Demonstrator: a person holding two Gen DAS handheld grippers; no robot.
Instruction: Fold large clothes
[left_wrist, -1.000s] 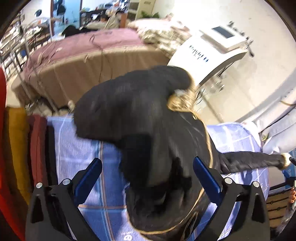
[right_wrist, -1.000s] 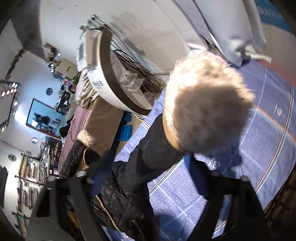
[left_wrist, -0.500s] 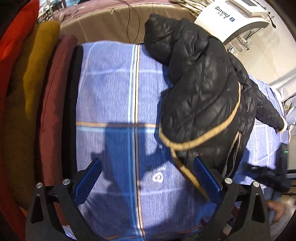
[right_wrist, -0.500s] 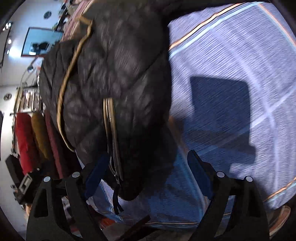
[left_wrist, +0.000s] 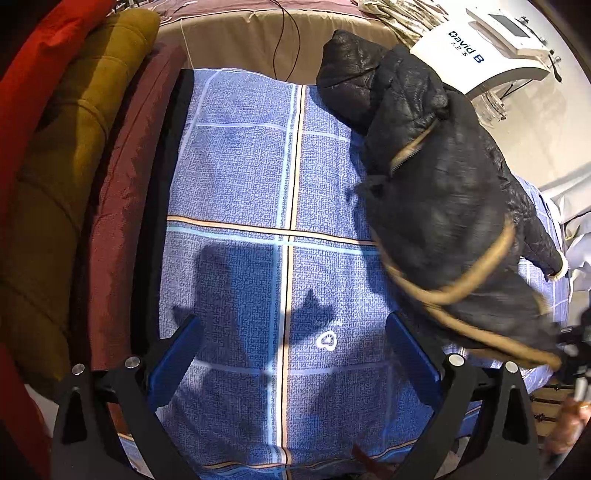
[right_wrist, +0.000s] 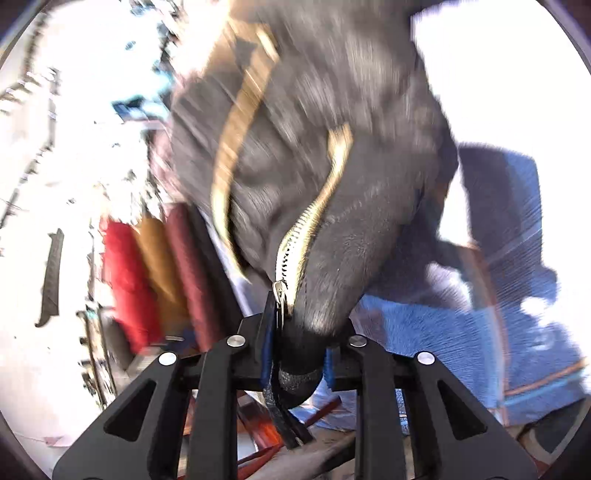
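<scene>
A black quilted jacket (left_wrist: 443, 192) with tan trim lies crumpled along the right side of the blue checked bedsheet (left_wrist: 240, 177). My left gripper (left_wrist: 291, 354) hangs open over bare sheet to the jacket's left, with nothing between its fingers. In the right wrist view the jacket (right_wrist: 332, 147) fills the frame. My right gripper (right_wrist: 301, 332) is closing, its blue pads pressing on the jacket's bottom edge beside the zipper (right_wrist: 295, 251). That view is blurred by motion.
Red (left_wrist: 22, 92), mustard (left_wrist: 74, 110) and maroon (left_wrist: 122, 184) cushions line the sheet's left edge. A beige-covered bed (left_wrist: 258, 37) and a white machine (left_wrist: 491, 44) stand beyond the far end. A person's hand (left_wrist: 569, 424) shows at the lower right.
The jacket came down from in front of the left camera onto the sheet. The left gripper sank over the sheet. The right gripper went from open above the jacket to clamped on its hem.
</scene>
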